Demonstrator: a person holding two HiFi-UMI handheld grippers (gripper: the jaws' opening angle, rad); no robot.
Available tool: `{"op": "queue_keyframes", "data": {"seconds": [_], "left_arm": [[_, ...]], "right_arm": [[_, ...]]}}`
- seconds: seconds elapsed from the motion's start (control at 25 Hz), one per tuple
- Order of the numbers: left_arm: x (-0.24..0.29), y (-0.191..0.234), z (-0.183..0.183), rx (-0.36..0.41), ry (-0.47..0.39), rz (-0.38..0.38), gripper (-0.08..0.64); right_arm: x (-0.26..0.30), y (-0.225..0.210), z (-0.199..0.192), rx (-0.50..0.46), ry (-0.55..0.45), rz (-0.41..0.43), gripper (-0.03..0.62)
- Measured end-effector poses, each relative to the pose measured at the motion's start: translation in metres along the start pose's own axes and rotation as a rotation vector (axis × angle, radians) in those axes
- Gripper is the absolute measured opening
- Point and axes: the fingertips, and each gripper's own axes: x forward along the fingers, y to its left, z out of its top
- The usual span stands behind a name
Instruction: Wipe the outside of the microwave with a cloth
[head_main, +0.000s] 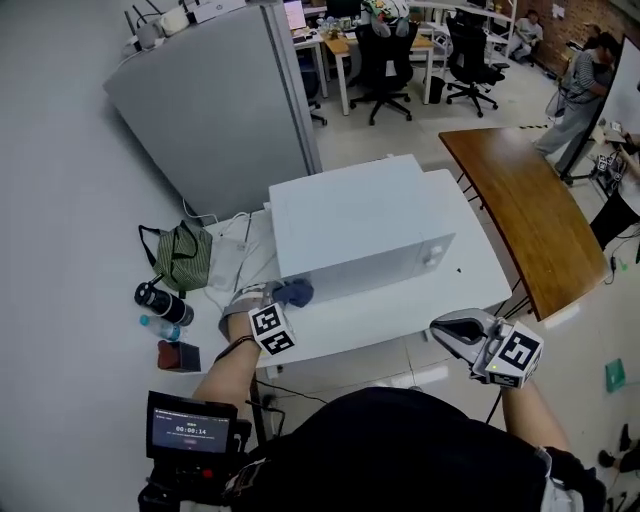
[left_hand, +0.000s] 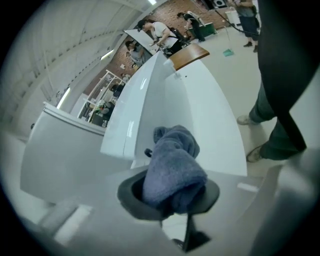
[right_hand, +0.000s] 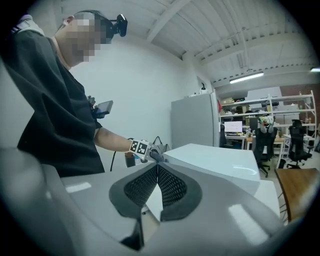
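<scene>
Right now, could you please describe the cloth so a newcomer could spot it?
Find the big white microwave on the white table. At its near left corner, the left gripper holds a bunched blue-grey cloth. Nothing else there is blue; the bag to its left is striped green.

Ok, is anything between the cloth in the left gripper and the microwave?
Nothing visible. The left gripper holds the cloth right at the microwave's near left corner, with no object between them. The green bag and bottle lie off to the left, out of the way.
</scene>
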Motion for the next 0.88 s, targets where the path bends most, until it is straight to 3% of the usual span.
{"op": "queue_keyframes", "data": {"seconds": [0.12,0.24,0.32,0.48,0.6,0.64,0.72,0.8,0.88], "left_arm": [[-0.009,0.003,-0.048,-0.066,0.022,0.016,0.074],[-0.020,0.000,-0.036,-0.067,-0.026,0.014,0.074],[-0.027,-0.010,0.011,-0.019,-0.105,0.004,0.074],[-0.025,-0.026,0.148,0.092,-0.259,-0.009,0.074],[-0.003,-0.038,0.257,0.056,-0.353,-0.099,0.074],[0.006,-0.046,0.292,-0.010,-0.386,-0.173,0.074],[0.025,-0.064,0.350,-0.245,-0.440,-0.366,0.074],[0.041,-0.071,0.387,-0.567,-0.463,-0.541,0.074],[0.058,-0.070,0.401,-0.891,-0.483,-0.657,0.074]], "right_arm": [[0.028,0.027,0.003,0.001,0.014,0.034,0.006],[0.024,0.032,0.002,0.006,0.016,0.015,0.007],[0.007,0.026,-0.002,0.015,0.009,-0.010,0.008],[-0.052,0.002,-0.017,0.029,-0.018,-0.065,0.006],[-0.118,-0.025,-0.037,0.073,-0.051,-0.136,0.008],[-0.144,-0.036,-0.047,0.100,-0.062,-0.170,0.007],[-0.194,-0.060,-0.070,0.156,-0.077,-0.245,0.006],[-0.235,-0.076,-0.093,0.213,-0.088,-0.296,0.008],[-0.263,-0.085,-0.108,0.254,-0.097,-0.316,0.008]]}}
